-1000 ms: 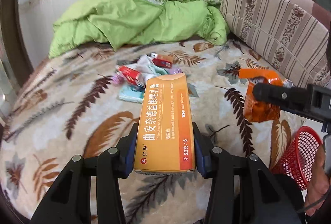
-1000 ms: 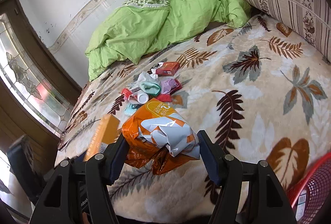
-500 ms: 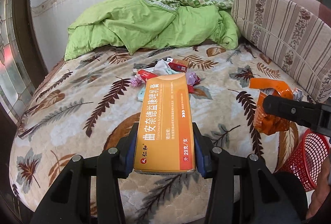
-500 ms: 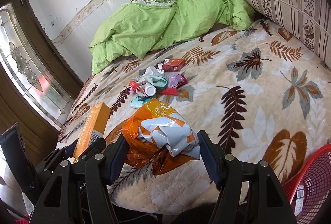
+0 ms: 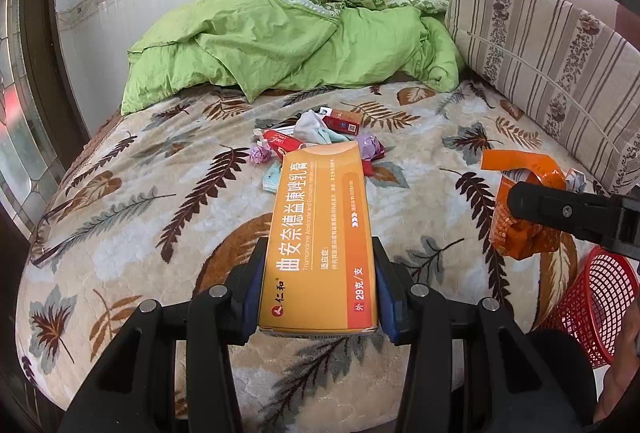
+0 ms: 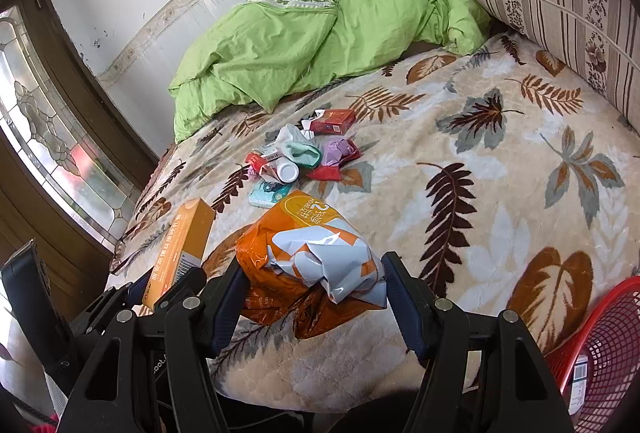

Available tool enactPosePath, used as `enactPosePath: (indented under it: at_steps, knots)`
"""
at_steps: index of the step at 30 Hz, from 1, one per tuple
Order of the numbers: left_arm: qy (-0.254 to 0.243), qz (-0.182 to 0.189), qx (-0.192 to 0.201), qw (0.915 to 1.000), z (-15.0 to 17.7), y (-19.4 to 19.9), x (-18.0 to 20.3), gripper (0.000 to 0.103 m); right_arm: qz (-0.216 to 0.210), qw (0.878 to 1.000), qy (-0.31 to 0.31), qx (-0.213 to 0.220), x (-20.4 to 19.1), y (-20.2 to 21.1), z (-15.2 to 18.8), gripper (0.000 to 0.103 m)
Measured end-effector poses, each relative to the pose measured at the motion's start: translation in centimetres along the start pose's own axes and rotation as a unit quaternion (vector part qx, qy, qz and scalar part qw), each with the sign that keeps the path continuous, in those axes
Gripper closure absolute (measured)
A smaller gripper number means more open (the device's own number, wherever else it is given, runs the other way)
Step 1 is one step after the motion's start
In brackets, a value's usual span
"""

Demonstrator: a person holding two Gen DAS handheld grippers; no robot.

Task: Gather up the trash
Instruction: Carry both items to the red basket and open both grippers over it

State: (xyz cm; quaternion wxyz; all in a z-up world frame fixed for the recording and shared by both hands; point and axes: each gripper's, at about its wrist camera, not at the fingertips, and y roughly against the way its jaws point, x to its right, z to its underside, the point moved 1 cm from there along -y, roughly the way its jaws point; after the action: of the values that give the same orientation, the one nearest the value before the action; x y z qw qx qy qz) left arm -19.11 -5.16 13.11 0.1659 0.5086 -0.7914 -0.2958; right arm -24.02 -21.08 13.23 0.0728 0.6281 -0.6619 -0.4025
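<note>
My left gripper (image 5: 320,285) is shut on a long orange carton (image 5: 320,241) and holds it above the near edge of the bed. The carton also shows in the right wrist view (image 6: 180,249). My right gripper (image 6: 314,293) is shut on a crumpled orange and silver wrapper (image 6: 308,265), which shows at the right in the left wrist view (image 5: 520,209). A pile of small trash (image 5: 320,141) lies mid-bed, with a red box, tissues and wrappers; it also shows in the right wrist view (image 6: 304,153). A red mesh basket (image 5: 588,301) stands low at the right, beside the bed (image 6: 600,349).
The bed has a leaf-patterned blanket (image 5: 160,193). A green duvet (image 5: 280,41) is heaped at the far end. A striped cushion (image 5: 552,65) lines the right side. A stained-glass window (image 6: 52,137) and dark wooden frame are at the left.
Both grippers have drawn back from the trash pile towards the near edge of the bed, each keeping its hold. More of the bed and the far wall is in view.
</note>
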Motion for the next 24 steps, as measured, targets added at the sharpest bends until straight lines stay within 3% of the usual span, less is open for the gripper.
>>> enactPosePath:
  at_steps: [7, 13, 19, 24]
  knots:
    - [-0.004, 0.012, -0.005, 0.9999, 0.2, -0.1, 0.5, 0.058, 0.002, 1.0, -0.01, 0.001, 0.7, 0.3, 0.1, 0.033]
    - [-0.019, 0.054, -0.001, 0.9984, 0.1, 0.8, 2.0, 0.057, 0.01, 0.999, -0.028, 0.015, 2.5, 2.1, -0.2, 0.033]
    - [-0.058, 0.127, 0.001, 0.9902, -0.7, 1.8, 6.1, 0.058, 0.042, 0.996, -0.062, 0.038, 6.6, 6.3, 0.0, 0.033]
    - [-0.096, 0.215, -0.014, 0.9719, -1.7, 2.6, 11.5, 0.058, 0.087, 0.989, -0.101, 0.055, 11.1, 10.9, 1.4, 0.033]
